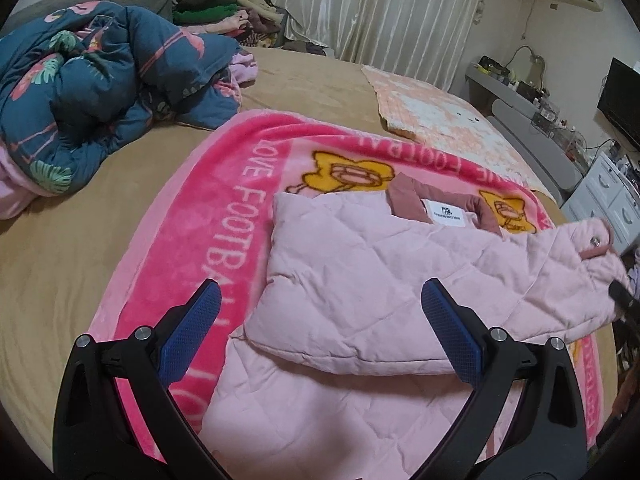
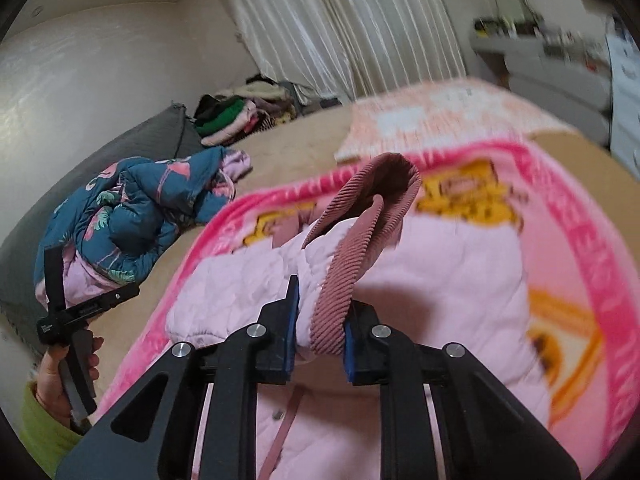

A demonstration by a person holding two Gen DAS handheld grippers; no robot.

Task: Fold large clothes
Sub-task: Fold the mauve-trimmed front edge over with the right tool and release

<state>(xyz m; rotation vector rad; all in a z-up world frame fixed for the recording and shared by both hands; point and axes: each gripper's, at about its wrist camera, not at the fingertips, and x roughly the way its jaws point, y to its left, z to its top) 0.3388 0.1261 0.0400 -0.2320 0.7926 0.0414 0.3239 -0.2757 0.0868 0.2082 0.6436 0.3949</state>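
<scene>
A: What does the left wrist camera show?

B: The left gripper (image 1: pixel 321 322) hangs with its blue-padded fingers (image 1: pixel 452 334) spread wide and nothing between them. Under it lies the pale pink quilted jacket (image 1: pixel 360 280), spread on a bright pink plush blanket with yellow cartoon figures (image 1: pixel 224 184), which covers part of the tan bed sheet (image 1: pixel 80 240). One sleeve is laid across the jacket's body, its dusty-rose cuff out at the right edge, where a dark tip of the other tool shows.

A: Anything else on the bed?

B: A rumpled navy comforter with a flamingo print (image 1: pixel 100 76) to the far left, a stack of folded clothes (image 1: pixel 224 12) near the white curtain (image 1: pixel 380 8), and a peach-and-white checked blanket (image 1: pixel 436 112) beyond the pink one.

A: And the right wrist camera?

B: It is blurred by motion. The right gripper (image 2: pixel 320 338) is pinched on the jacket's ribbed dusty-rose corduroy cuff (image 2: pixel 352 256), lifted clear of the jacket body. At the far left, the person's left hand (image 2: pixel 60 380), in a lime-green sleeve, holds the other gripper.
</scene>
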